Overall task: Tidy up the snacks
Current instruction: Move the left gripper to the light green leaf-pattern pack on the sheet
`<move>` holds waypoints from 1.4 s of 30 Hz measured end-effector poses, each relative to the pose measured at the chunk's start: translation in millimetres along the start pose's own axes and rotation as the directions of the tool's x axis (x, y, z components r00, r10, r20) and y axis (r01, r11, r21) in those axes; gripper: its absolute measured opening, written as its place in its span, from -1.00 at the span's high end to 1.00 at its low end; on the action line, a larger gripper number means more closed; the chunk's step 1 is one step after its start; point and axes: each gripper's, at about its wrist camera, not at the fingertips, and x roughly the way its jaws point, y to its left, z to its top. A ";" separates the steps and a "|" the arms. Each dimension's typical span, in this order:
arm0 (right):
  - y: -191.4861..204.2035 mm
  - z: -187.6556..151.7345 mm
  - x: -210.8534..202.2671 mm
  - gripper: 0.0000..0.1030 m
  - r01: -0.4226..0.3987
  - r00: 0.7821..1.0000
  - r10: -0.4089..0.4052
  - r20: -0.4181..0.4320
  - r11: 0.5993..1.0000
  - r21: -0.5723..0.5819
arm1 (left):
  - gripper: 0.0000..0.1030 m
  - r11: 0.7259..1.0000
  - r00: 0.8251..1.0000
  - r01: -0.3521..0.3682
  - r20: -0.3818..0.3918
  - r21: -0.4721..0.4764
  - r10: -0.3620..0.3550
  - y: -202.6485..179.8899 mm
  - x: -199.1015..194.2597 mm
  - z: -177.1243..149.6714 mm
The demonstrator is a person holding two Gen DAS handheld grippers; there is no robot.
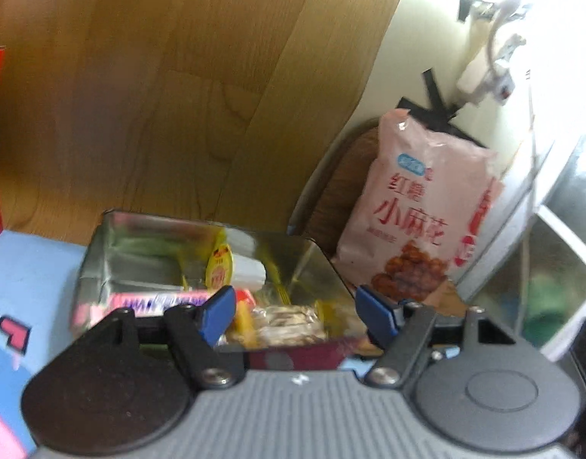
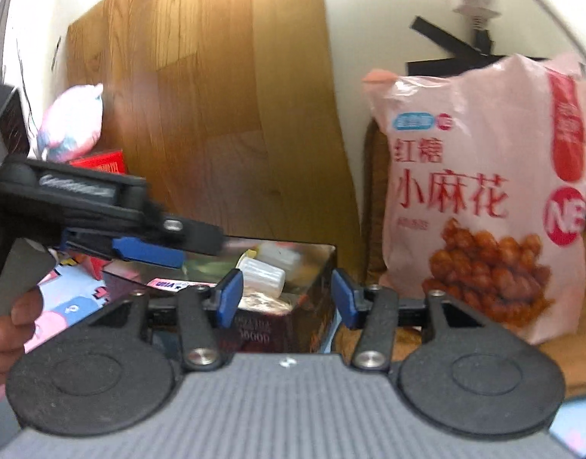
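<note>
While both sets of tongs, the left gripper (image 1: 293,311) and the right gripper (image 2: 285,294), hang spread and empty over the snack-filled metal tin (image 1: 101,252), the pink snack bag (image 2: 480,191) stands upright just beside it.

My right gripper (image 2: 285,298) gaping, nothing between its pads, shiny snack-filled tin (image 2: 316,267) just ahead, pink snack bag (image 2: 484,191) upright (right side), left gripper (image 2: 147,252) over the tin.
</note>
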 end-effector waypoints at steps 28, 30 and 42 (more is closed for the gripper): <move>243.3 -104.7 -55.6 0.14 -0.669 0.656 0.563 -0.502 0.742 -0.042 | -0.26 0.959 0.998 -0.039 -0.052 -0.281 0.025 92.8 -203.0 -160.9; 249.6 -103.0 -62.8 0.16 -0.688 0.642 0.578 -0.503 0.724 -0.047 | -0.27 0.958 0.999 -0.037 -0.022 -0.284 0.032 95.4 -217.3 -162.0; 201.4 -81.1 -37.2 -0.05 -0.493 0.816 0.436 -0.379 0.868 -0.064 | -0.27 0.919 0.998 0.058 0.028 -0.389 -0.051 108.2 -258.7 -195.0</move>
